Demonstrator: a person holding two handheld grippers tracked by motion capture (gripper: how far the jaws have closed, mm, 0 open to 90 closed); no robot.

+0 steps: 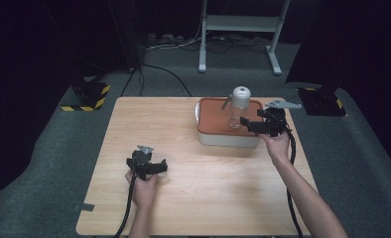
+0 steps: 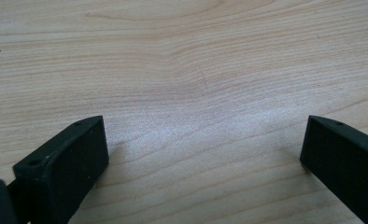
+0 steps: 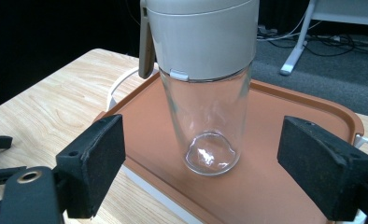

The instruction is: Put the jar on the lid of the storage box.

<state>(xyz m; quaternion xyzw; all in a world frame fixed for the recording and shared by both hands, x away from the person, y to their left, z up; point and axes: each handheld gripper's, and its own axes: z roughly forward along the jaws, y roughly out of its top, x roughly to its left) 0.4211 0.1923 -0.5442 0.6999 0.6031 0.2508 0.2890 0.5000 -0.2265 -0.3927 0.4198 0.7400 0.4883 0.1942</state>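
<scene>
Bottle (image 3: 205, 93) on orange-lidded box (image 1: 214, 118), ungripped.
We held right gripper (image 3: 201, 168) jaws apart, flanking it; left gripper (image 2: 205, 154) gaped, idle, over table (image 2: 182, 56).

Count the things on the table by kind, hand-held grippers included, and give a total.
Clear glass bottle with cream lid: 1
White container with orange-brown lid: 1
Hand-held grippers: 2, the left gripper low over the wooden table, jaws apart, and the right gripper, jaws open beside the bottle.
Total: 4
</scene>
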